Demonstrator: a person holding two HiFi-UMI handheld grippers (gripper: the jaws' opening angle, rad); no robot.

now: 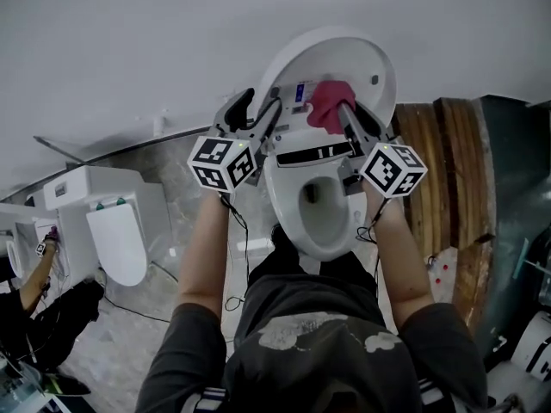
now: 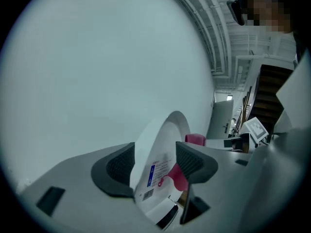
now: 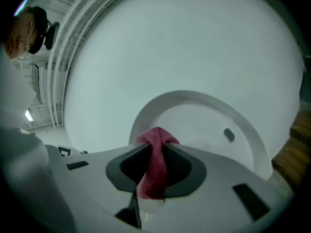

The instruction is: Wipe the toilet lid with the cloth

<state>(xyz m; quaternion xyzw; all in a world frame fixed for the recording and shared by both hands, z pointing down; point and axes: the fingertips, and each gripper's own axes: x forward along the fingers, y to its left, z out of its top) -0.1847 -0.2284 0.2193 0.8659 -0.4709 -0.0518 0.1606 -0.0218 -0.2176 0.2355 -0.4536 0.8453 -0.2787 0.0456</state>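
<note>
The lid (image 1: pixel 349 58) stands upright behind the bowl (image 1: pixel 323 231); the cloth (image 1: pixel 325 103) lies against it, the left gripper (image 1: pixel 256 110) astride its left edge.

Light: bright, even, diffuse on wall (image 1: pixel 129 41) | Shadows: soft | Gripper views: fisheye bend, black corners | Focus: right claw (image 3: pixel 156 152) body near lens soft

Toilet lid (image 1: pixel 344 54): smooth, glossy white plastic, with a printed paper-like label (image 2: pixel 156 171) on its inner face. Cloth (image 3: pixel 154 178): red, matt, rough towelling nap. Right gripper (image 3: pixel 155 149) pads (image 3: pixel 132 166): dark, matt, finely ribbed; body light grey, matt plastic. Panelling (image 1: pixel 448 179) at the head view's right edge: brown wood, grained, slight sheen. Floor (image 1: pixel 159 295): polished grey stone look.
</note>
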